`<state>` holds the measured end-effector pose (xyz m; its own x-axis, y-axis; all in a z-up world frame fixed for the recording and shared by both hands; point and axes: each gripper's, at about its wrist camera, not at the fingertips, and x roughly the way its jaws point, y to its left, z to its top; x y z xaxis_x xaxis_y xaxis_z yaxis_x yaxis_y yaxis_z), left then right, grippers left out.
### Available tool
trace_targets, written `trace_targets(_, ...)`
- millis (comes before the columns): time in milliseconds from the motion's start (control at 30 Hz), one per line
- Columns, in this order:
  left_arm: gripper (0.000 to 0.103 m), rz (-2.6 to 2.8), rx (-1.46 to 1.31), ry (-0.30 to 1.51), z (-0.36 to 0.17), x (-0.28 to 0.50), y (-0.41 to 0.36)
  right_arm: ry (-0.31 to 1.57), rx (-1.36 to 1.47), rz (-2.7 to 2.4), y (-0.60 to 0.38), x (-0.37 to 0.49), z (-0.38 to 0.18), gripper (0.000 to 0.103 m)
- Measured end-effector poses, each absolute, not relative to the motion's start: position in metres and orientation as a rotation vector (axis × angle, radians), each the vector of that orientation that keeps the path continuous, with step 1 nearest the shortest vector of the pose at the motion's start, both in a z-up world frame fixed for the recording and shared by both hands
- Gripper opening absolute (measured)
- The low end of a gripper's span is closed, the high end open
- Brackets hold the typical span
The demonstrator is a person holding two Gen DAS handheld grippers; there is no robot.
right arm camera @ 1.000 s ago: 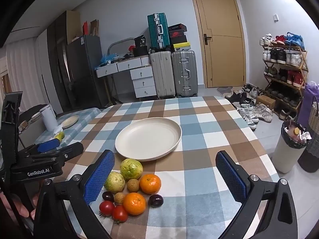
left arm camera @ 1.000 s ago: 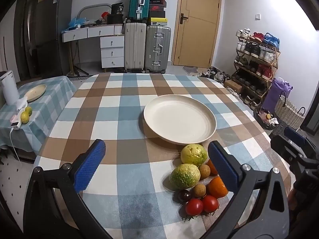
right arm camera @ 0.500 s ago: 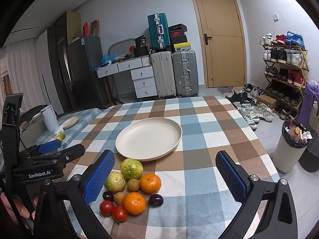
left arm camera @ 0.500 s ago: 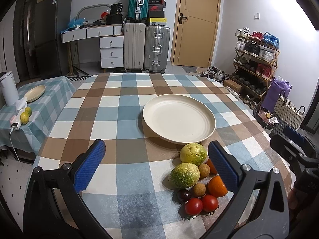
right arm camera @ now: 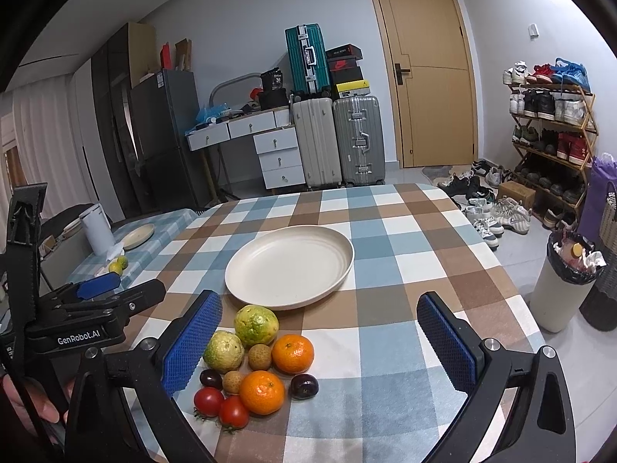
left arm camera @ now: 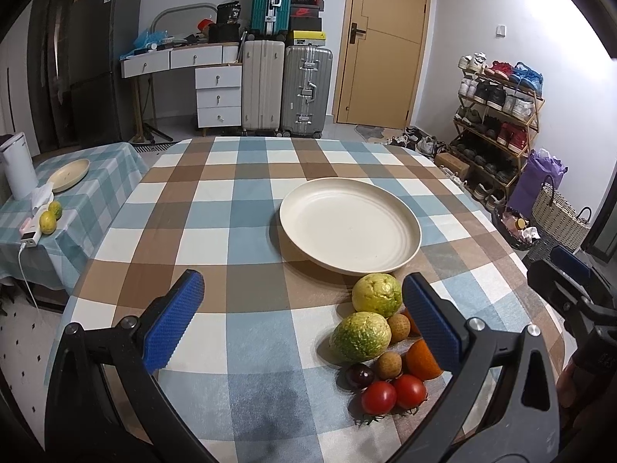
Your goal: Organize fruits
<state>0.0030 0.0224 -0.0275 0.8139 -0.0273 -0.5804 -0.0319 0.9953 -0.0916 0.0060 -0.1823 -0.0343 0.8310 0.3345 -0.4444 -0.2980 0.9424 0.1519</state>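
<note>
Left wrist view: the left claw (left arm camera: 300,324) hangs released above the table (left arm camera: 216,231), its blue pads wide apart and gripping nothing. The plate (left arm camera: 349,225) lies bare past the claw, toward the right. Just this side of its near rim sits the fruit pile: a yellow-green guava (left arm camera: 376,294), a rougher green one (left arm camera: 360,336) in front of it, two small brown longans (left arm camera: 398,326), an orange (left arm camera: 420,360) partly hidden by the right pad, a dark plum (left arm camera: 359,375) and two tomatoes (left arm camera: 393,394) nearest the camera. The pile lies close by the right pad, touching neither. The right claw (left arm camera: 570,285) shows at the right edge; its gap cannot be judged here. A side table (left arm camera: 96,177) at left carries a small dish (left arm camera: 69,169) and two limes (left arm camera: 51,217).

Right wrist view: the right claw (right arm camera: 318,341) is likewise released, pads spread wide, holding nothing. The fruit pile sits near its left pad: two guavas (right arm camera: 256,325), two oranges (right arm camera: 293,353), longans (right arm camera: 259,357), two plums (right arm camera: 304,386) and the tomatoes (right arm camera: 221,405). The plate (right arm camera: 289,264) is just beyond them. The left claw (right arm camera: 104,297) appears at the left, level with the pile. A bin (right arm camera: 563,289) stands on the floor right of the table (right arm camera: 405,239).
</note>
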Motion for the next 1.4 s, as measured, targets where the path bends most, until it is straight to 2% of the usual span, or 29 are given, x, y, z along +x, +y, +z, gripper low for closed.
trace_targets(967, 0.103, 0.002, -0.102, 0.624, -0.03, 0.002, 0.023, 0.493, 0.078, 0.36, -0.178, 0.006, -0.04, 0.103)
trace_targets(1400, 0.103, -0.01, -0.125, 0.676, -0.058, 0.021, 0.028, 0.548, 0.063, 0.417, -0.167, 0.031, -0.051, 0.103)
